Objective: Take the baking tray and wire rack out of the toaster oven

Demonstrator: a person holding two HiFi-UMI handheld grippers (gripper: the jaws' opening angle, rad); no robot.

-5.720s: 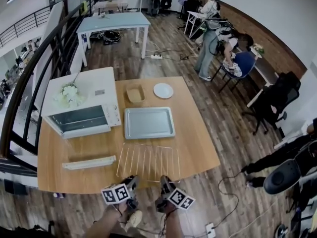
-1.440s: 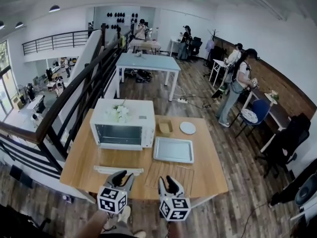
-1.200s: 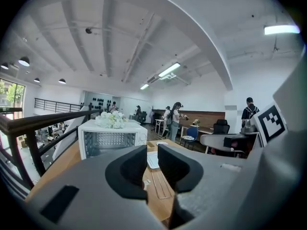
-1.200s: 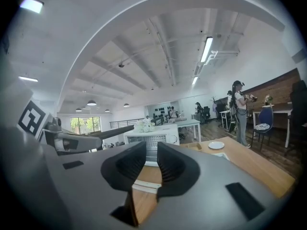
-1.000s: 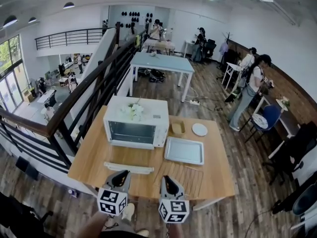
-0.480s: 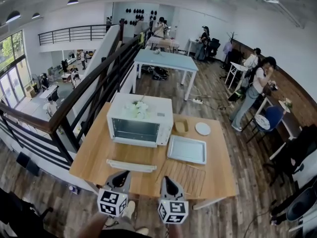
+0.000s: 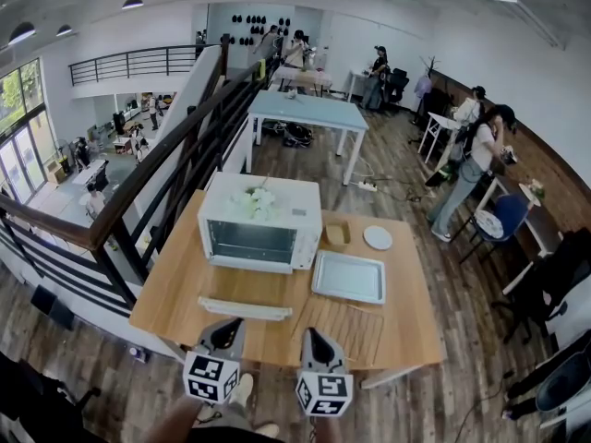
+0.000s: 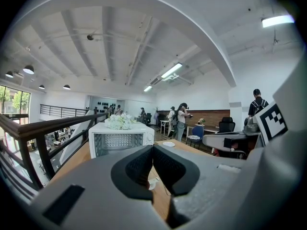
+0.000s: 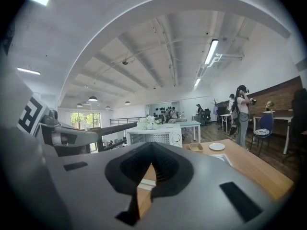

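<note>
Holding L gripper (image 7: 224, 329) & R gripper (image 7: 310, 336) above near tabletop (image 7: 174, 295) edge, jaws pressed together, gripping nothing; seeing baking tray (image 7: 348, 277) lying flat beside toaster oven (image 7: 261, 224), wire rack (image 7: 343, 329) lying just in front of tray.

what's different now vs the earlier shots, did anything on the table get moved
The head view has tipped up from the table to take in the room. The left gripper and right gripper hang shut and empty at the table's near edge. The baking tray, wire rack and toaster oven lie where they were; nothing was picked up or let go.
</note>
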